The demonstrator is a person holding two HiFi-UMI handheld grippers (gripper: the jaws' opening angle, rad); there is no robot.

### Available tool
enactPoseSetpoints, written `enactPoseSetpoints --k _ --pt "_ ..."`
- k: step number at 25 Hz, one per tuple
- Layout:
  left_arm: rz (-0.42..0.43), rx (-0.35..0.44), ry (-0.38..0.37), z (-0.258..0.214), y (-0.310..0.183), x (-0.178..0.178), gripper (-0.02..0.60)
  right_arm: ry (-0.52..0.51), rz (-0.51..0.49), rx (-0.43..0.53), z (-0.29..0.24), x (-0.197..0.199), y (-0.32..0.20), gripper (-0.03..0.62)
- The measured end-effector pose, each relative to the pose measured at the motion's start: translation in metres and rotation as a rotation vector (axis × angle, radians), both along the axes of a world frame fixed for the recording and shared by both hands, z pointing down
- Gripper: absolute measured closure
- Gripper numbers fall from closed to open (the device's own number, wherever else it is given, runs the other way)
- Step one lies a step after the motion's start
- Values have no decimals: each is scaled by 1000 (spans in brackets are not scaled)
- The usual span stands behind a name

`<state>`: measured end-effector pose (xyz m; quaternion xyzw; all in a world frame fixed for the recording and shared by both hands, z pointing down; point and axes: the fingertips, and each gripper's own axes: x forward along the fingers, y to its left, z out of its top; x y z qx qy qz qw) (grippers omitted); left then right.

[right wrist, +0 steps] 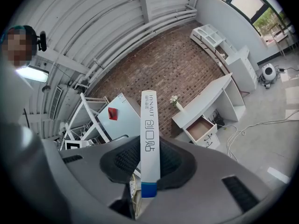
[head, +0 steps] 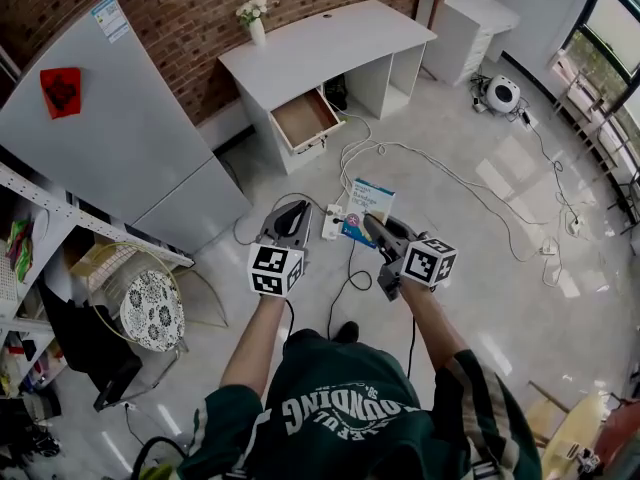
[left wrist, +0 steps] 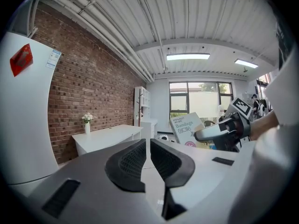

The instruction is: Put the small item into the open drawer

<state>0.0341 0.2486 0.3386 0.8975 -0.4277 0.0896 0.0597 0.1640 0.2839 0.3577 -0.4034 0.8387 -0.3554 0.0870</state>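
My right tongs (right wrist: pixel 150 147) are clamped on the narrow edges of a white and blue bandage box (right wrist: pixel 149 120), which stands up on end between the pads. In the head view the box juts forward from the tips, over the grey floor (head: pixel 470 268). My left tongs (left wrist: pixel 147 143) carry nothing. Their jaws are drawn together, with only a sliver of light between the ribbed pads. I hold both tongs out in front of me side by side and close together, the left just beside the right.

The open drawer (head: pixel 305 118) is well ahead of me, pulled out of the left side of the white desk (head: pixel 330 43), and its wooden bottom is bare. The box is nowhere near it yet. A small vase of flowers (head: pixel 256 20) stands at the desk's back corner against the brick wall. A tall grey fridge (head: pixel 110 128) with a red sticker stands to the left. White cables (head: pixel 450 178) trail across the floor between me and the desk, and a power strip (head: pixel 333 221) lies just below my tongs.
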Motion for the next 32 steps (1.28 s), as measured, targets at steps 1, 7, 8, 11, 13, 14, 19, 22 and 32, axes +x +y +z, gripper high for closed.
enactPoseSetpoints --k 1,7,8,11,13,14,19,22,32 --pt "-6 0 -1 0 -1 3 540 -1 -6 0 0 4 -2 496" --pt "-32 1 -6 2 -10 13 540 -21 -20 -8 4 18 -13 496" --pt "-34 2 -6 2 -12 15 540 -22 -20 -7 4 20 -15 496" --pt "-36 0 -7 2 -20 19 541 -26 -20 -7 5 25 -22 496" --pt "-36 -3 -7 4 -26 23 540 -29 -17 -11 7 29 -27 496" --pt "-35 -4 -5 5 -29 24 540 -30 -15 -14 7 31 -30 496" --pt "-25 -12 2 9 -52 30 540 -31 -5 -19 10 35 -48 496" --pt "-12 -13 7 14 -71 37 540 -28 4 -23 15 40 -64 496" --pt "12 -33 28 27 -163 50 540 -18 8 -55 26 42 -151 496"
